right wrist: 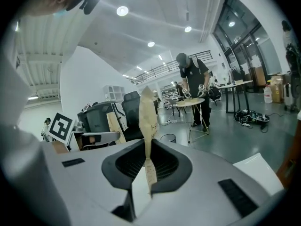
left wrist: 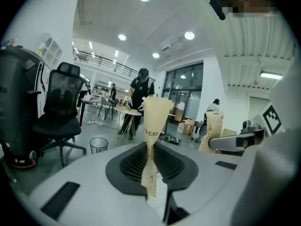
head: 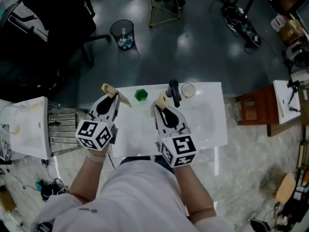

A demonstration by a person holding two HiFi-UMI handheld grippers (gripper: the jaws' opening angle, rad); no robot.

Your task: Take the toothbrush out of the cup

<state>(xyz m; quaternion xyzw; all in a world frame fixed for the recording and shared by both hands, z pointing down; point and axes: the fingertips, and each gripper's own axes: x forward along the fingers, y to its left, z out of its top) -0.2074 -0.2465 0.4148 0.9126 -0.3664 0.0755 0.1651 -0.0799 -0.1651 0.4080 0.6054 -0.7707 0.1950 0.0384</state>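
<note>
A white cup (head: 188, 90) stands at the far edge of the white table (head: 212, 129), with a dark elongated thing (head: 173, 92) just to its left; I cannot tell whether that is the toothbrush. My left gripper (head: 113, 96) (left wrist: 150, 147) is held above the table's left part, shut on a beige printed paper piece (left wrist: 155, 114). My right gripper (head: 161, 105) (right wrist: 148, 154) hovers near the middle, shut on a second beige paper piece (right wrist: 146, 117). Both grippers point almost level.
A small green object (head: 141, 94) sits on the table between the grippers. Beyond the table are a mesh bin (head: 122, 33), a black office chair (head: 53, 18) and a person (left wrist: 141, 95) at a round table. A brown stool (head: 256, 108) stands to the right, a white unit (head: 29, 127) to the left.
</note>
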